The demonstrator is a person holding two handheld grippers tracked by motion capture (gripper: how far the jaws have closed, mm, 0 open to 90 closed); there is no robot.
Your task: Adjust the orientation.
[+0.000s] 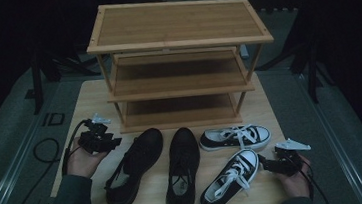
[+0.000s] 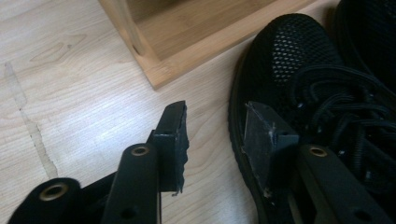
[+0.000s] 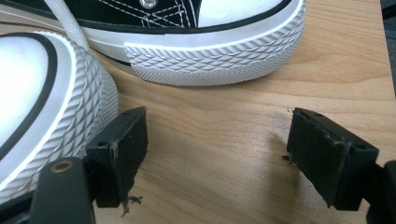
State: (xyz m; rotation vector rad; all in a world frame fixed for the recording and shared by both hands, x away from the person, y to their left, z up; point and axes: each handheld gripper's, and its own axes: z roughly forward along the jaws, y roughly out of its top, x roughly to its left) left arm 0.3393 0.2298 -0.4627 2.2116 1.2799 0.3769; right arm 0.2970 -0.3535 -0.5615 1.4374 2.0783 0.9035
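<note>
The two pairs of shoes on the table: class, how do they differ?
The black mesh shoes are all black; the canvas sneakers are black with white toe caps, soles and laces. The black mesh shoes look larger than the canvas sneakers. Both black mesh shoes point at the rack; one canvas sneaker lies crosswise. Both pairs are laced.

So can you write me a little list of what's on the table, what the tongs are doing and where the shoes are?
table: light wood table
rack: bamboo shoe rack, three shelves, no shoes on it
black shoes: black mesh shoes, side by side in front of the rack
sneakers: black-and-white sneakers, to their right
left tongs: open, beside a black shoe's toe
right tongs: open, near the sneakers' toes, holding nothing
</note>
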